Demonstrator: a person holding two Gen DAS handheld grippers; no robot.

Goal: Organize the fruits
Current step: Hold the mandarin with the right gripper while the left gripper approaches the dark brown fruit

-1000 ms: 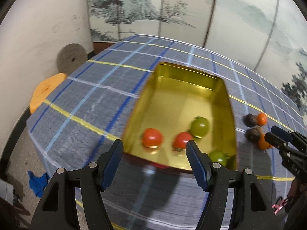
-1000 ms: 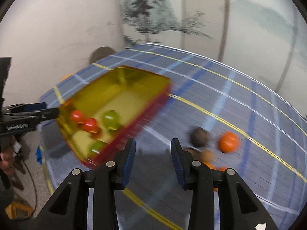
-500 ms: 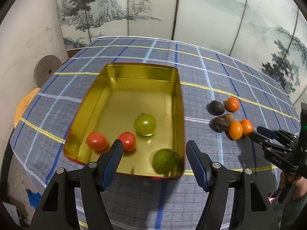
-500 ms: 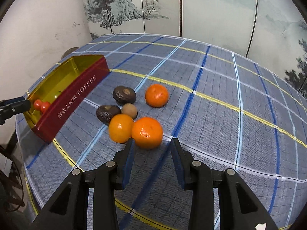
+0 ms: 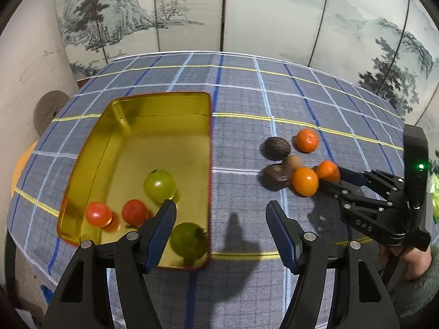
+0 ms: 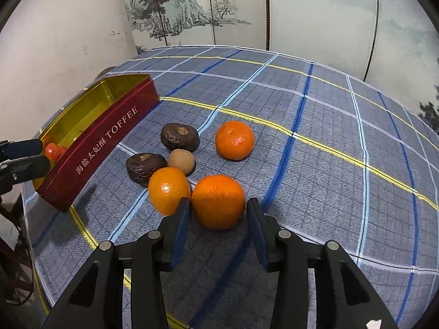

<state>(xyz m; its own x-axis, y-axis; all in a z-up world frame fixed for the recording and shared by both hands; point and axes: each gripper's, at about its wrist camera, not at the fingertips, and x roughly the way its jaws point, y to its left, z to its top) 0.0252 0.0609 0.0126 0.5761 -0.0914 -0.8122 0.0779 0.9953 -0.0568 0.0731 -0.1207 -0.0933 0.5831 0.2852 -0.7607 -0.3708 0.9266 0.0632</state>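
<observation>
A gold tin (image 5: pixel 131 148) with red "TOFFEE" sides (image 6: pixel 107 139) holds two red tomatoes (image 5: pixel 98 213) and two green fruits (image 5: pixel 159 186). To its right on the cloth lie three oranges, two dark wrinkled fruits (image 6: pixel 179 137) and a small brown one (image 6: pixel 181 161). My right gripper (image 6: pixel 218 213) is open, its fingers on either side of the nearest orange (image 6: pixel 218 200), apart from it. It also shows in the left wrist view (image 5: pixel 329 178). My left gripper (image 5: pixel 221 219) is open and empty above the tin's near right corner.
The blue plaid tablecloth (image 6: pixel 329 150) covers a table whose edge falls away at the left and near sides. A painted folding screen (image 5: pixel 247 13) stands behind. An orange stool (image 5: pixel 19 164) and a round grey disc (image 5: pixel 48 109) sit beyond the left edge.
My right gripper has moved forward so its fingers now flank the nearest orange. My left gripper has swung right, from over the tin toward its right rim.
</observation>
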